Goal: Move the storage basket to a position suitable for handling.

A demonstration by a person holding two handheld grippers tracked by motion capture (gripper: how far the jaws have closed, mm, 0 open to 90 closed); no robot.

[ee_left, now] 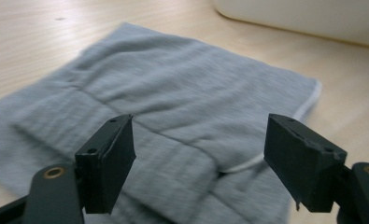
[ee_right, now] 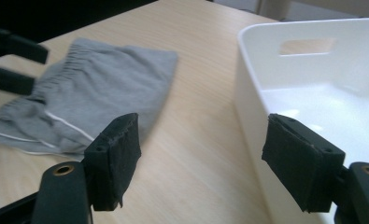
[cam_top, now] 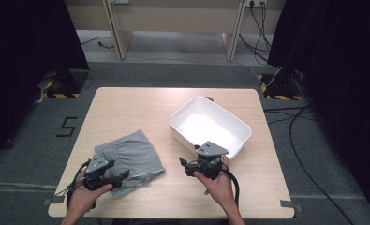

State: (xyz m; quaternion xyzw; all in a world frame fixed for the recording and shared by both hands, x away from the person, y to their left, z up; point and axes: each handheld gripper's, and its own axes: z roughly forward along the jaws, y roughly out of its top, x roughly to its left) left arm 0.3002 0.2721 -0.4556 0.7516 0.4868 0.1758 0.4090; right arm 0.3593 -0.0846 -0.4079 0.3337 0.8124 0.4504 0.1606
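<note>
A folded pair of grey shorts (cam_top: 133, 157) with a white drawstring lies on the front left of the wooden table (cam_top: 126, 108). My left gripper (cam_top: 123, 175) hovers over the near edge of the shorts, jaws wide apart and empty; in the left gripper view the grey cloth (ee_left: 173, 93) spreads out below the open gripper (ee_left: 201, 140). My right gripper (cam_top: 184, 165) is held above bare wood between the shorts and the white tub (cam_top: 210, 126), open and empty. In the right gripper view that gripper (ee_right: 201, 140) frames the shorts (ee_right: 102, 88) on one side and the tub (ee_right: 322, 93) on the other.
The white tub is empty and sits at the table's right middle, with a handle slot (ee_right: 307, 45) in its far wall. Cables (cam_top: 299, 140) trail over the carpet to the right. A wooden bench (cam_top: 173, 18) stands beyond the table.
</note>
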